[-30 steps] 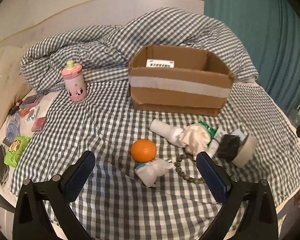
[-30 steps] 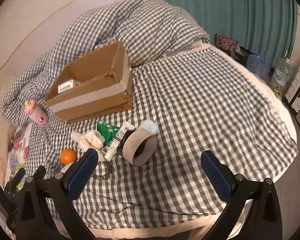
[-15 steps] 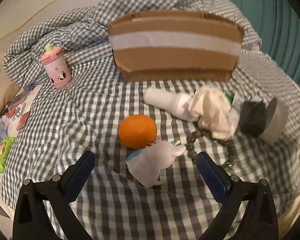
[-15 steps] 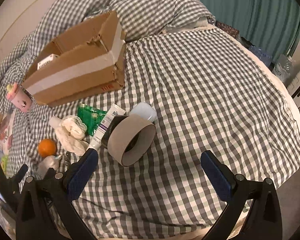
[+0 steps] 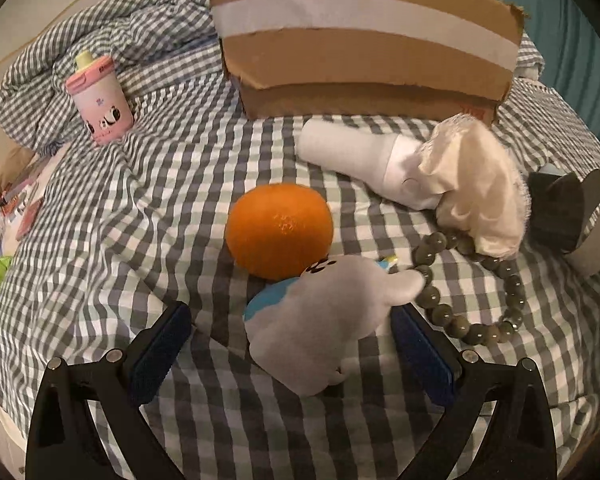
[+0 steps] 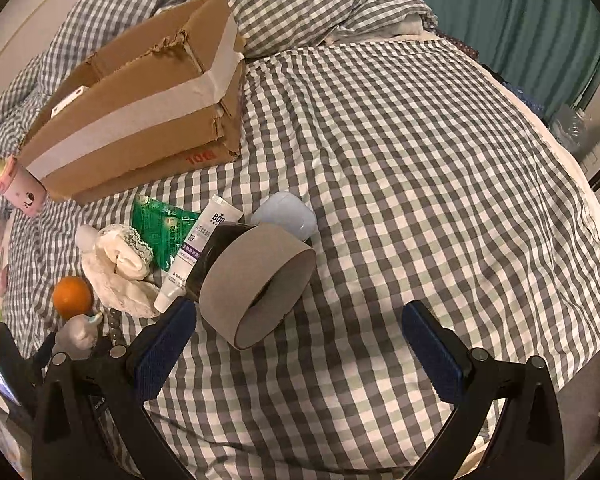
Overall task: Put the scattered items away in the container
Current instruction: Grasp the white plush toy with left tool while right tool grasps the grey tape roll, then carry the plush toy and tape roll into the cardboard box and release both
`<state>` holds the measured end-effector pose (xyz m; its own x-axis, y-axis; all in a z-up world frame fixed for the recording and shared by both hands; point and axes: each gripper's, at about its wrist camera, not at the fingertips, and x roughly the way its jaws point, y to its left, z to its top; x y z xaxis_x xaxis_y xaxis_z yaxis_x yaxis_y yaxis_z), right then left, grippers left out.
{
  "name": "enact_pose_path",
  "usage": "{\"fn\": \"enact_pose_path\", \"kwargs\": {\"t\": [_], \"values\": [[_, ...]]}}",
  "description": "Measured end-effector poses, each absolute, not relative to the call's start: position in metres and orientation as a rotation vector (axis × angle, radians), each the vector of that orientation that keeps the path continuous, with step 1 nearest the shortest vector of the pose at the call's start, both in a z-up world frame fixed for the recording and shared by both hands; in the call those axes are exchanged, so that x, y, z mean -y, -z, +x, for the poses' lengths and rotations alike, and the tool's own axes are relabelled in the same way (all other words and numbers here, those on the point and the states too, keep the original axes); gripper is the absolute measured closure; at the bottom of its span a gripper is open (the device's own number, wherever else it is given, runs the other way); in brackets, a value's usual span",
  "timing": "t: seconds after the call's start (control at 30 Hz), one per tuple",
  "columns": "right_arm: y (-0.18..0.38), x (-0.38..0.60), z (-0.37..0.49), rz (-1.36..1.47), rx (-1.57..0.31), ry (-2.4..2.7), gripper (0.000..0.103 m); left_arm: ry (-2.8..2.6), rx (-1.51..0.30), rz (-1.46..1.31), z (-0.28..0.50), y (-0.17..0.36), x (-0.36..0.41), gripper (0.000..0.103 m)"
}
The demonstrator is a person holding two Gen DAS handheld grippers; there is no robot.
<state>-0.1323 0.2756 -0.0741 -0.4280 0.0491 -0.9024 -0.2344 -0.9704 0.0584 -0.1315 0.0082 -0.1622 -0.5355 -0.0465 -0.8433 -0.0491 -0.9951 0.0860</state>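
Observation:
A cardboard box (image 5: 364, 44) with a white tape band stands at the back of the checked bed; it also shows in the right wrist view (image 6: 140, 112). My left gripper (image 5: 296, 354) is open, its jaws on either side of a grey plush toy (image 5: 324, 320). An orange (image 5: 279, 230) touches the toy's far side. A bead bracelet (image 5: 476, 304), a white bottle (image 5: 352, 152) and a cream cloth (image 5: 476, 188) lie to the right. My right gripper (image 6: 296, 350) is open and empty, just short of a large tape roll (image 6: 256, 280).
A pink cup (image 5: 100, 100) stands at the left by the rumpled duvet (image 5: 100, 40). A tube (image 6: 198, 252), a green packet (image 6: 160, 228) and a pale blue case (image 6: 286, 216) lie behind the roll. Small items (image 5: 4, 216) lie at the bed's left edge.
Both grippers have moved forward and down. The left one now brackets the plush toy. The right one has closed in on the tape roll. Both stay open.

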Motion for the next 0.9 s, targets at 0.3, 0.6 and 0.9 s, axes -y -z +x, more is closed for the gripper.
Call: {"fn": "enact_pose_path", "kwargs": {"t": [0.3,0.6,0.9], "values": [[0.074,-0.272,-0.139,-1.548,-0.241,-2.471,0.0,-2.723,-0.158,-1.518,-0.13,0.153,-0.01,0.043],[0.097,-0.257,-0.159,-1.569,-0.192,-2.398,0.004,-2.749,-0.174,-1.454,-0.124,0.135,-0.007,0.043],[0.079,-0.26,-0.147,-1.641,-0.315,-2.533,0.074,-2.751,-0.162,-1.44,-0.122,0.129,-0.003,0.043]]}}
